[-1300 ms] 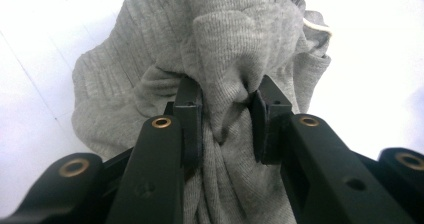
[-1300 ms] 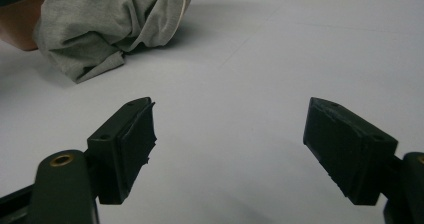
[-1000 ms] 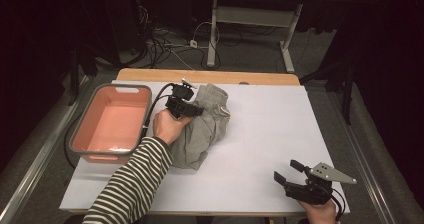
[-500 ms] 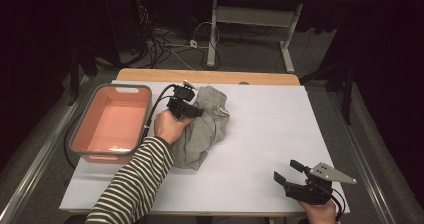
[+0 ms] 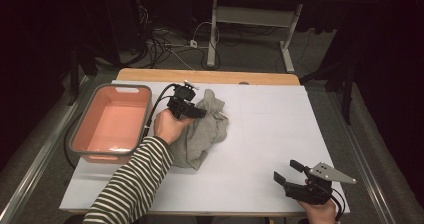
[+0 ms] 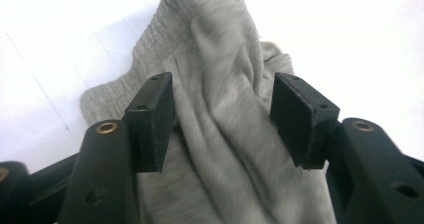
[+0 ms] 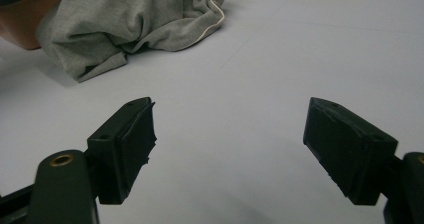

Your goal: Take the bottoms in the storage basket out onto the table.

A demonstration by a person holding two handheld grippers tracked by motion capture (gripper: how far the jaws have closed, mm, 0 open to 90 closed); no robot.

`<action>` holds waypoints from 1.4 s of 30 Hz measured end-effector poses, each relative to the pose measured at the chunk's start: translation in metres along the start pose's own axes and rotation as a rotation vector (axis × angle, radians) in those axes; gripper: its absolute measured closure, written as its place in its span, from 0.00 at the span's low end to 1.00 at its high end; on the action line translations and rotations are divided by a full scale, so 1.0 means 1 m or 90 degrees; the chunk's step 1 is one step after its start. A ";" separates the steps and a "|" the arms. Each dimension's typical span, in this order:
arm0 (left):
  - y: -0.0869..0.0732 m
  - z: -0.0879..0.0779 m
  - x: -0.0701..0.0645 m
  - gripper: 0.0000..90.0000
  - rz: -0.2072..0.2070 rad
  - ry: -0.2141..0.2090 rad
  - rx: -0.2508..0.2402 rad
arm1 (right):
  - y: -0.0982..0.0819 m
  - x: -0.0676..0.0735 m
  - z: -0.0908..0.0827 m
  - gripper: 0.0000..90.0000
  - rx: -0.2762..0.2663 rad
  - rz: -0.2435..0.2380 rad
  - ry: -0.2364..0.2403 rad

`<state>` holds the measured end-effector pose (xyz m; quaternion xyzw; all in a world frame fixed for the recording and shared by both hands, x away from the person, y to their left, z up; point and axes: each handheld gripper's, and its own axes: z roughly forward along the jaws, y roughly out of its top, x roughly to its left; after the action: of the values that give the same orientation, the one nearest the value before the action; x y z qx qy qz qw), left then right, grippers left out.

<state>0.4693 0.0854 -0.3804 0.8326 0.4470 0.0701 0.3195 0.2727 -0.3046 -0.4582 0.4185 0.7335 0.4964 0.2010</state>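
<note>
Two claws are at work over a white surface (image 5: 260, 134). The left claw (image 5: 196, 112), held in the hand of a striped sleeve (image 5: 131, 184) at the centre left of the high view, sits over a crumpled grey garment (image 5: 205, 131). In the left gripper view its jaws have just been opening and now stand apart, with a ridge of the grey cloth (image 6: 225, 114) running up between them; the pads do not press on it. The garment lies in a heap left of centre on the surface, just beside a pink tub (image 5: 80, 139) that stands at the left edge. The right claw (image 5: 285, 173) rests at the lower right of the high view, well apart from the garment, its jaws spread wide over bare surface (image 7: 240, 149).
</note>
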 end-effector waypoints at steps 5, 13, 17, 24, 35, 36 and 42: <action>-0.001 -0.008 0.000 0.45 0.004 0.003 -0.008 | 0.000 0.000 0.000 0.23 0.000 0.000 0.000; -0.002 -0.020 0.000 0.45 0.006 -0.010 -0.025 | 0.000 0.000 0.000 0.23 0.001 0.000 0.000; -0.003 -0.023 0.000 0.45 0.009 -0.014 -0.027 | 0.000 0.000 0.000 0.23 0.000 0.001 0.000; -0.003 -0.027 0.001 0.45 0.013 -0.016 -0.029 | 0.000 0.000 0.000 0.23 0.001 0.000 0.001; -0.006 -0.035 -0.001 0.45 0.023 -0.012 -0.030 | 0.000 0.000 0.001 0.23 0.002 0.001 0.001; -0.006 -0.036 -0.001 0.45 0.026 -0.010 -0.031 | 0.000 0.000 0.001 0.23 0.002 0.001 0.001; -0.007 -0.041 -0.003 0.45 0.030 -0.011 -0.037 | 0.000 0.000 0.001 0.23 0.002 0.000 0.001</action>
<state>0.4460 0.1052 -0.3521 0.8339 0.4220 0.0835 0.3457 0.2731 -0.3043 -0.4585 0.4186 0.7343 0.4957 0.1995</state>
